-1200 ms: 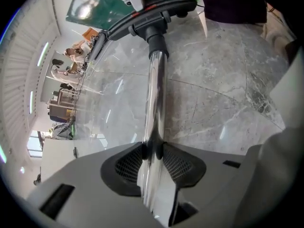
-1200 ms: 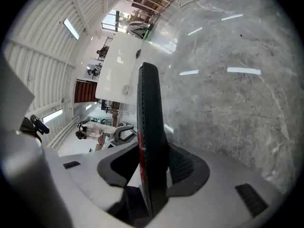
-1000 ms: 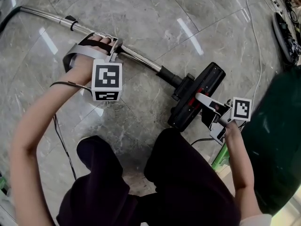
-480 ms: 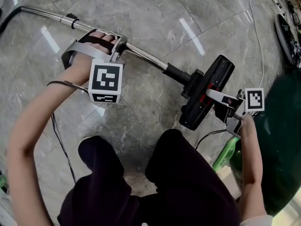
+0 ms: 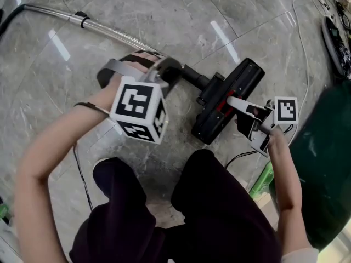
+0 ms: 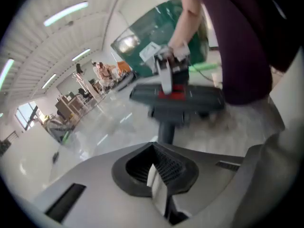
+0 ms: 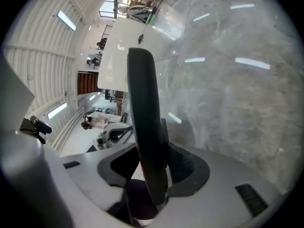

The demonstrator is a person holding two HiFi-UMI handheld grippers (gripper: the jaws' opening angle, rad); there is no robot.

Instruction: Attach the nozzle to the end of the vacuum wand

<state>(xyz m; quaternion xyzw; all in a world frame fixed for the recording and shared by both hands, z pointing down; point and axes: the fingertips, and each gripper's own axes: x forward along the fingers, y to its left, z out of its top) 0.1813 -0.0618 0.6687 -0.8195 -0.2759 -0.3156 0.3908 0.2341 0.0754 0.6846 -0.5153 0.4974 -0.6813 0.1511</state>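
A silver vacuum wand [image 5: 109, 32] lies on the marble floor, running from the upper left to a black cuff [image 5: 192, 76] at the nozzle's neck. The black floor nozzle [image 5: 230, 95] with a red stripe lies across its end. My right gripper [image 5: 241, 111] is shut on the nozzle's edge, which shows as a black plate [image 7: 142, 103] between the pads. My left gripper [image 5: 167, 67] hovers over the wand's black end. Its jaws have just closed and stand shut with nothing between them [image 6: 159, 175]. The nozzle [image 6: 178, 96] lies ahead of them.
A dark green bulk [image 5: 323, 163] fills the right side. A white cable [image 5: 299, 43] runs up the floor beyond the nozzle, and a thin black cable [image 5: 82, 185] lies at the left. The person's dark-trousered legs [image 5: 208, 212] crouch close below the nozzle.
The left gripper has left the middle of the tube, moved right and up to the wand's black end, and its jaws have shut. The nozzle and right gripper shifted right, then back left.
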